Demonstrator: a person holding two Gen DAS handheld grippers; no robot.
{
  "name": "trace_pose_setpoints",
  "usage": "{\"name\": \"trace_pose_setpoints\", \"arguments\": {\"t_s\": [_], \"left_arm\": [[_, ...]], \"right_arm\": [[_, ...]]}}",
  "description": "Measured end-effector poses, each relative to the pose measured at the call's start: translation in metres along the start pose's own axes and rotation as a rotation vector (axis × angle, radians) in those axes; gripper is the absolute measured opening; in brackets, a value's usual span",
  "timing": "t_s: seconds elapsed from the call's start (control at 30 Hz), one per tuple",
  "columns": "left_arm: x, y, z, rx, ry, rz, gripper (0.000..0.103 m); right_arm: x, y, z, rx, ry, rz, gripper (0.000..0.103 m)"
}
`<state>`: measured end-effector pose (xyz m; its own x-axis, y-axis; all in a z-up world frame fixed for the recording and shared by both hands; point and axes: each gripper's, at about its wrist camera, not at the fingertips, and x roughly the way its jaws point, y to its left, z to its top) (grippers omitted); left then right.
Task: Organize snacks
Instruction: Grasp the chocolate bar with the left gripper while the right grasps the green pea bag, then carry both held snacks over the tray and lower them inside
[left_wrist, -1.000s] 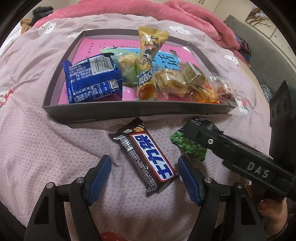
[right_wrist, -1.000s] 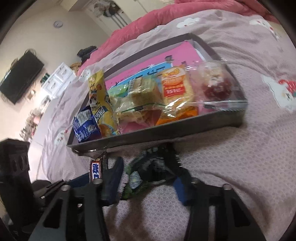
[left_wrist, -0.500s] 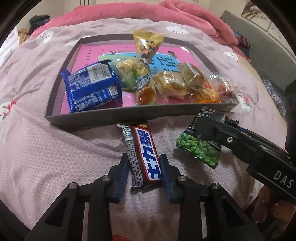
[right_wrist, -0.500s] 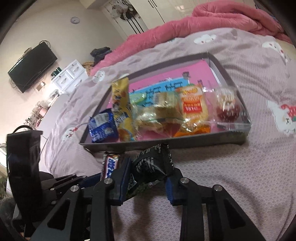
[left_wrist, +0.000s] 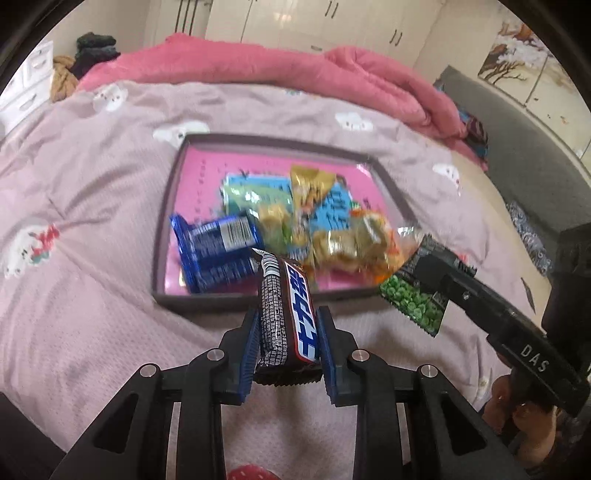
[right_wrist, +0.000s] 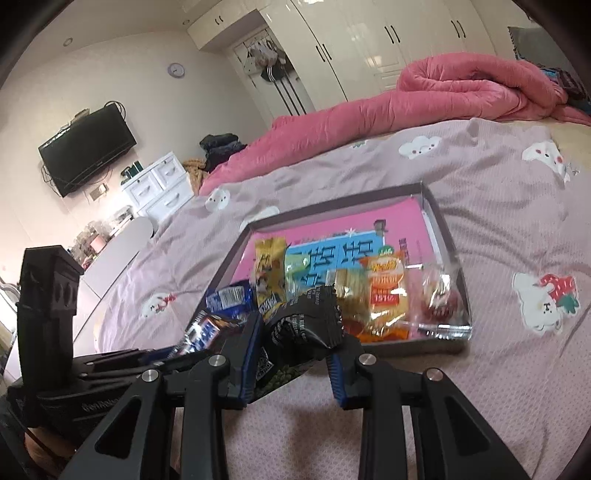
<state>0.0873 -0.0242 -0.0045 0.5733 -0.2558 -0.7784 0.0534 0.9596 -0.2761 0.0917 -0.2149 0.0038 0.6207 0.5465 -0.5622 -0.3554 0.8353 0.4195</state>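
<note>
A dark chocolate bar with a blue label (left_wrist: 295, 288) stands between the blue pads of my left gripper (left_wrist: 288, 314), whose jaws are closing on it; it hangs lifted above the bedspread, just short of the grey tray (left_wrist: 258, 297). My right gripper (right_wrist: 295, 343) is shut on a crumpled black-and-green pea packet (right_wrist: 306, 317), also off the bed, at the tray's near right corner (left_wrist: 413, 299). Inside the pink-floored tray lie a blue packet (left_wrist: 218, 254), a yellow packet (left_wrist: 310, 184) and several clear-wrapped snacks (right_wrist: 388, 295).
The tray (right_wrist: 447, 236) sits on a mauve bedspread with cartoon prints (right_wrist: 517, 206). A rolled pink duvet (left_wrist: 295, 74) lies behind it. A grey bench (left_wrist: 517, 155) stands to the right, white drawers (right_wrist: 159, 184) and a wall television (right_wrist: 88, 147) to the left.
The left jaws closed onto the chocolate bar and lifted it off the bed. The right gripper tightened on the pea packet and rose with it; both views now tilt up toward the tray.
</note>
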Motion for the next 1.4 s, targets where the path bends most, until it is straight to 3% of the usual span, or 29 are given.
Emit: {"name": "trace_pose_setpoints", "arguments": {"t_s": [0.33,0.63,1.4], "left_arm": [[-0.010,0.011,0.025,-0.015,-0.097,-0.001,0.030],[-0.004,0.014,0.040,0.001,-0.136,0.035,0.030],[0.039,0.016,0.046,0.034,-0.089,0.058,0.030]], "right_arm": [[-0.008,-0.006,0.011,-0.010,-0.054,-0.047,0.032],[-0.013,-0.016,0.022,-0.009,-0.103,-0.091,0.032],[0.012,-0.046,0.027,0.051,-0.064,-0.208,0.031]]}}
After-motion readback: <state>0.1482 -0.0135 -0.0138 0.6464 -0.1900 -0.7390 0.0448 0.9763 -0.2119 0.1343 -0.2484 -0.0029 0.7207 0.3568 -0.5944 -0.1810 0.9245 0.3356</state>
